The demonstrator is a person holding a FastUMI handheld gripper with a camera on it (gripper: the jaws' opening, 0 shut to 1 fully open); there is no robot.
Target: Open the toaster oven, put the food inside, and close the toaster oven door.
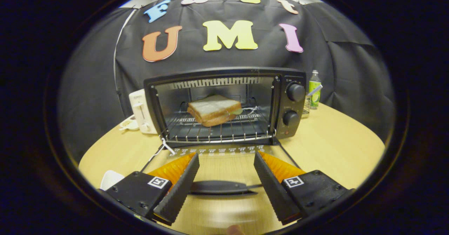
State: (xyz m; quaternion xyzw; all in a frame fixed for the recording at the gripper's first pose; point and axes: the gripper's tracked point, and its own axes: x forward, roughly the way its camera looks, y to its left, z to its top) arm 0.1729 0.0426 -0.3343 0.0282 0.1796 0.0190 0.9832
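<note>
the toaster oven (224,105) is seen straight ahead of the gripper (226,156), with its glass door (221,165) dropped flat toward the fingers. the sandwich (214,110) is already set on the wire rack (217,129) inside, well beyond the fingertips. two of the three steps are therefore judged done; only the closing of the door is left. the gripper is held spread wide with nothing between its fingers, and the door handle (219,187) is seen lying across the gap between them, below the tips. the sandwich is made of two pale bread slices with browned crusts and a hint of green filling at its edge; it sits slightly askew on the rack, near the middle of the cavity.
</note>
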